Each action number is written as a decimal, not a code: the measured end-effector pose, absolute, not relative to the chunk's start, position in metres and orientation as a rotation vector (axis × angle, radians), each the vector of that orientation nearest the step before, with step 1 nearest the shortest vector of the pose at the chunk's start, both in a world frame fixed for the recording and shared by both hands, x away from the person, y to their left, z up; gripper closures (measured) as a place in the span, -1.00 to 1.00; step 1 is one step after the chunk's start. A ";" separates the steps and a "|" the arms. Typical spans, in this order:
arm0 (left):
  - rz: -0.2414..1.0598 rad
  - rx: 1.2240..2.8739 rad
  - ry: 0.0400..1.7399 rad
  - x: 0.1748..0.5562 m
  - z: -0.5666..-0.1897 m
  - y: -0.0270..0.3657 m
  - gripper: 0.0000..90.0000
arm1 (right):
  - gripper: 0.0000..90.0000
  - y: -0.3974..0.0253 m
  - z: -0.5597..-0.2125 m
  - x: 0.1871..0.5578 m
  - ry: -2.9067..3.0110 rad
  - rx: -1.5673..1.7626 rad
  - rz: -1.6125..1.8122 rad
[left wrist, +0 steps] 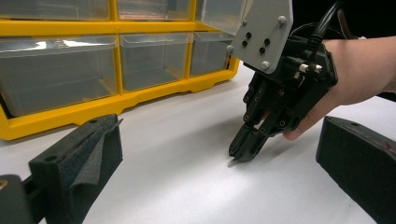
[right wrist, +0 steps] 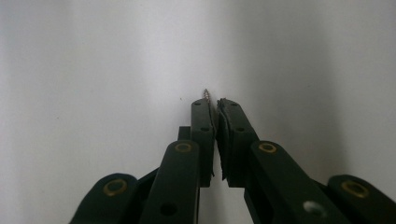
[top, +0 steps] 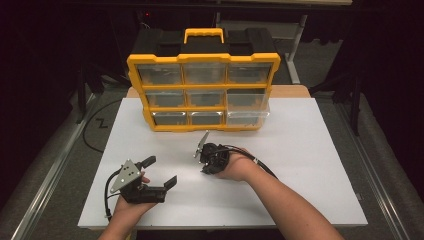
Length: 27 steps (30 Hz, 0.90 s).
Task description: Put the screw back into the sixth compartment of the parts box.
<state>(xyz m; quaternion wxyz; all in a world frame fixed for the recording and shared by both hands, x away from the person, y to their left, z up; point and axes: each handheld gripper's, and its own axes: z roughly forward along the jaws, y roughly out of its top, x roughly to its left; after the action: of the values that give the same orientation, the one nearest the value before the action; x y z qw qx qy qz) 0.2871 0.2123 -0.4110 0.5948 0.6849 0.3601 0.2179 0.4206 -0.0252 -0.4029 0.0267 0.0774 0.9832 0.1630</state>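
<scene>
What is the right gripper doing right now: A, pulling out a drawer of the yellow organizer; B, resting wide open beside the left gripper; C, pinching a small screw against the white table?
C: the right gripper has its jaws closed on a thin screw, tips down at the white table.

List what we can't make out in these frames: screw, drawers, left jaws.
- Screw: right gripper view shows just its tip past the right gripper, whose jaws cover the rest; too small in the high view.
- Organizer drawers: clear fronts glare in the high view, contents unreadable; the left gripper view's top edge cuts the upper row.
- Left gripper: the left gripper view's bottom and right edges crop its open jaws.
</scene>
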 end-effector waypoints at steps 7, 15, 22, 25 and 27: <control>0.506 1.592 0.837 0.287 -0.411 0.212 -0.98 | 0.94 -0.028 -0.399 0.420 3.030 0.231 0.518; 0.505 1.590 0.837 0.287 -0.411 0.212 -0.98 | 0.94 -0.035 -0.391 0.417 3.014 0.240 0.512; 0.506 1.592 0.836 0.288 -0.411 0.212 -0.98 | 0.94 -0.048 -0.386 0.412 3.001 0.265 0.517; 0.506 1.592 0.834 0.288 -0.411 0.211 -0.98 | 0.94 -0.054 -0.383 0.410 2.997 0.274 0.501; 0.506 1.594 0.834 0.288 -0.411 0.211 -0.98 | 0.94 -0.056 -0.382 0.410 2.994 0.276 0.500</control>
<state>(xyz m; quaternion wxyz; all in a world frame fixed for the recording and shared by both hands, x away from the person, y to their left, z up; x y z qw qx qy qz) 0.2875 0.2108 -0.4113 0.5945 0.6859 0.3589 0.2178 0.4100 -0.0564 -0.3818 0.0468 0.0906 0.9812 0.1638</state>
